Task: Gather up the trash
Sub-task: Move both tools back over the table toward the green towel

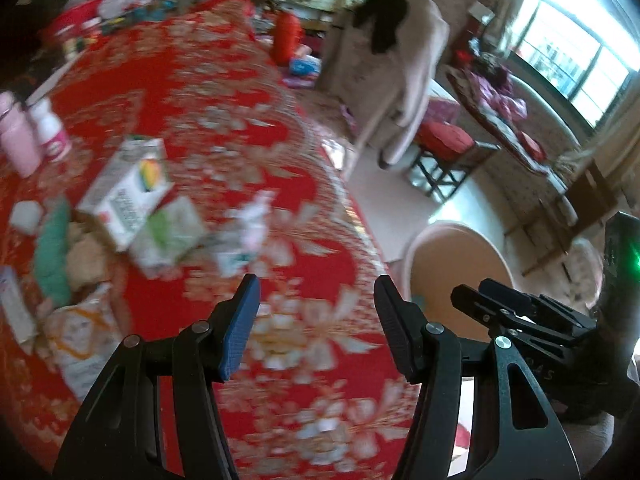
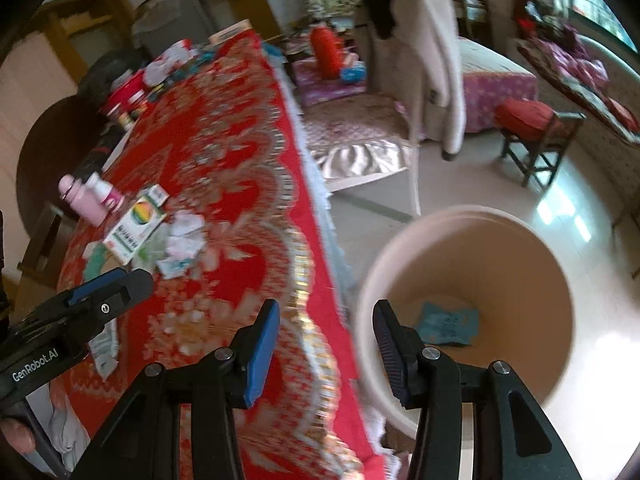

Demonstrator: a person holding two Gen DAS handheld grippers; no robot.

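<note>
Lying heaped at left on red floral tablecloth (image 1: 224, 92): white cardboard carton w/ rainbow print (image 1: 128, 196), crumpled white paper wads (image 1: 256, 216), waiting for pickup. Hovering mid-table, left gripper (image 1: 316, 328), jaws apart, empty. Hanging by table edge, right gripper (image 2: 326, 344), likewise apart, empty, beside round beige plastic bin (image 2: 520, 264) w/ blue wrapper (image 2: 448, 324) inside. Glossy tiled floor (image 2: 568, 200) gleaming beyond.

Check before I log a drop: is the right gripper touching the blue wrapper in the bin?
Apart. The right wrist view shows the right gripper empty above the bin; blue wrapper lies on its bottom.
</note>
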